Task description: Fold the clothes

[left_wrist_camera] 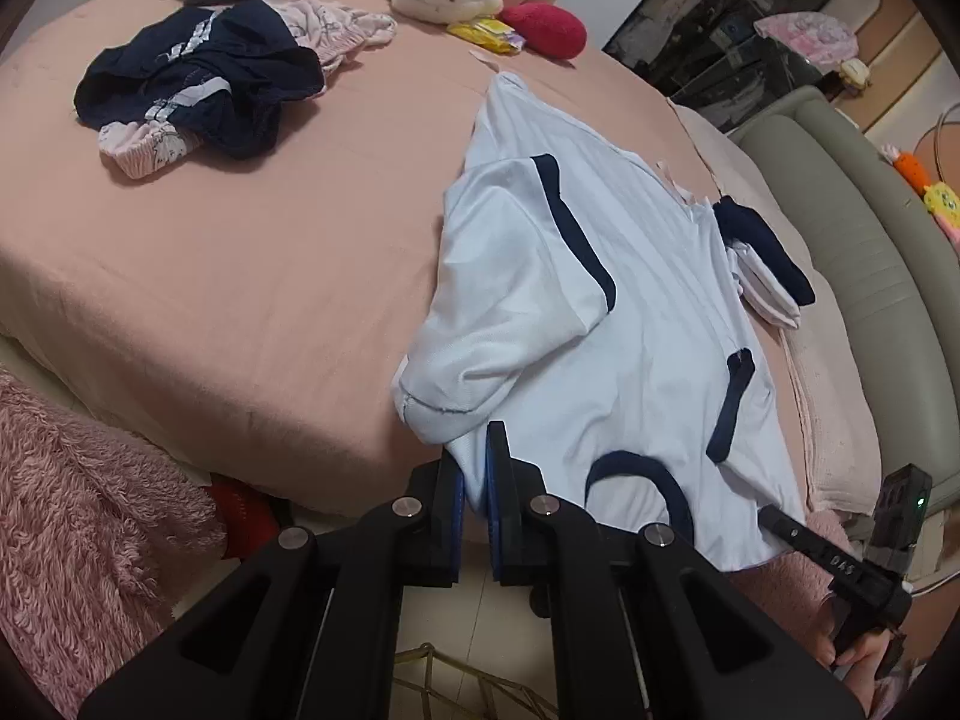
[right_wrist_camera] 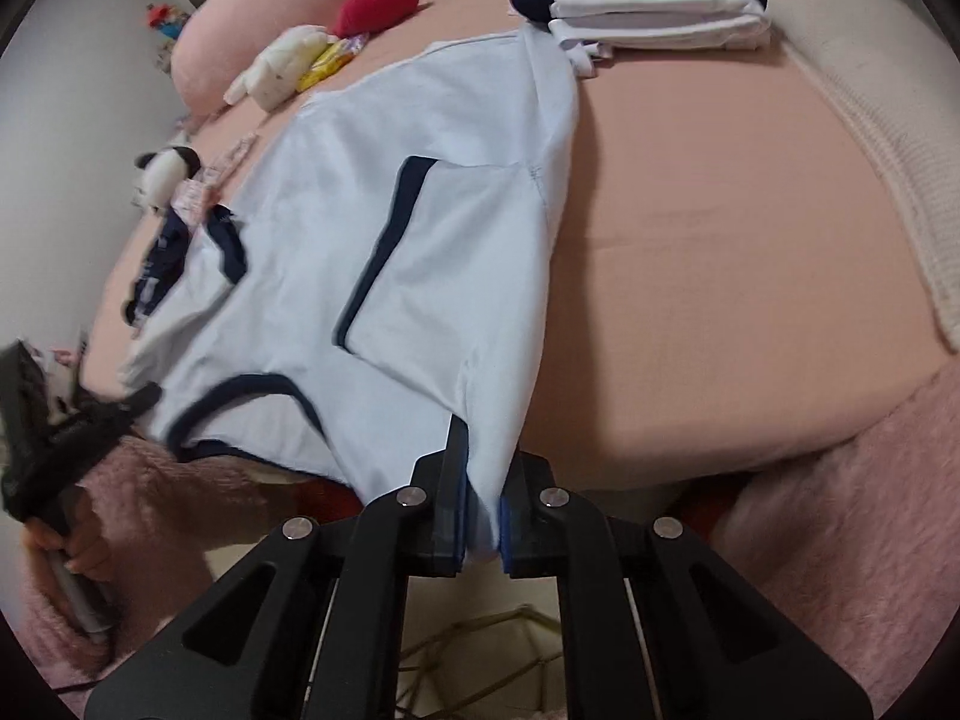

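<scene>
While both sleeves lie folded inward, the white shirt (left_wrist_camera: pixel 630 324) sprawls on the bed (left_wrist_camera: pixel 240 276), its collar end off the near edge.
Left gripper (left_wrist_camera: pixel 474 480) and right gripper (right_wrist_camera: pixel 483 516) each pinch a shoulder corner, low at the bed's edge; folded stack (right_wrist_camera: pixel 654 12) sits done, crumpled dark garment (left_wrist_camera: pixel 198 90) waits.

left gripper (left_wrist_camera: pixel 474 474) clamping white shirt (left_wrist_camera: pixel 606 324) shoulder

left tongs (left_wrist_camera: pixel 474 483): clamped on shirt (left_wrist_camera: pixel 600 324) edge | right tongs (right_wrist_camera: pixel 483 501): clamped on shirt edge | both low, side by side
</scene>
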Demonstrator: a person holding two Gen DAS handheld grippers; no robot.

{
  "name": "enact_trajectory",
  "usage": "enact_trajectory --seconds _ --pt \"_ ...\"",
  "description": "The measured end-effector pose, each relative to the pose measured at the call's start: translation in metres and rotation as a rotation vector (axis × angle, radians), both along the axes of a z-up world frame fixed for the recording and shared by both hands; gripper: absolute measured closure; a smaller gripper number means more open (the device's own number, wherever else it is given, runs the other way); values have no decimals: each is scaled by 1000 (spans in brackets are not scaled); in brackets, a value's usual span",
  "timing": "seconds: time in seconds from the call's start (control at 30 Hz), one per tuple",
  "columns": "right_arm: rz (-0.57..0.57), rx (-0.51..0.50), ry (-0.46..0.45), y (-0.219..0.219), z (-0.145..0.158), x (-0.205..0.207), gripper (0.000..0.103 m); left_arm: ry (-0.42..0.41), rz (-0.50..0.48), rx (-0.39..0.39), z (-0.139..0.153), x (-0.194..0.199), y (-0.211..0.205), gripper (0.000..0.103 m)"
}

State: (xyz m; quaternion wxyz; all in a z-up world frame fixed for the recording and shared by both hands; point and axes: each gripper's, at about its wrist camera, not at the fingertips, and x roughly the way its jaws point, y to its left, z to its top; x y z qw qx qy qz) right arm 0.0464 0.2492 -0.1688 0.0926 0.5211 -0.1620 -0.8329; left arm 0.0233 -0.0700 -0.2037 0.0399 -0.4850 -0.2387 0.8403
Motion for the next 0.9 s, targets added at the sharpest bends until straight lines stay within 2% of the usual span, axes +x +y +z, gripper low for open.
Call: enact_trajectory --seconds 0.07,0.27,0.4,0.5,0.6,0.67,0.73,0.8,0.87,0.9 --pt "13 -31 26 3 4 -2 97 6 -27 0 7 -6 2 97" --pt "53 -44 75 2 25 -16 97 23 -120 -11 33 -29 7 97" --pt "73 -124 100 7 45 -33 97 35 -153 56 53 -55 4 97" --pt "84 -158 128 11 64 -58 97 47 -196 30 72 -91 6 97" --pt "60 -180 151 18 81 -94 97 52 -219 73 83 -141 1 97" --pt "22 -200 160 24 87 -124 96 49 -205 84 82 -177 -5 96" --pt "-42 -196 161 28 88 -155 95 41 -178 63 72 -213 -10 95" --pt "-105 -146 128 30 74 -191 93 -3 -116 85 50 -245 -20 90" --pt "-130 -104 75 31 53 -220 77 -18 -63 146 33 -259 -33 70" --pt "-142 -101 41 31 42 -228 75 -19 -40 182 26 -263 -39 66"
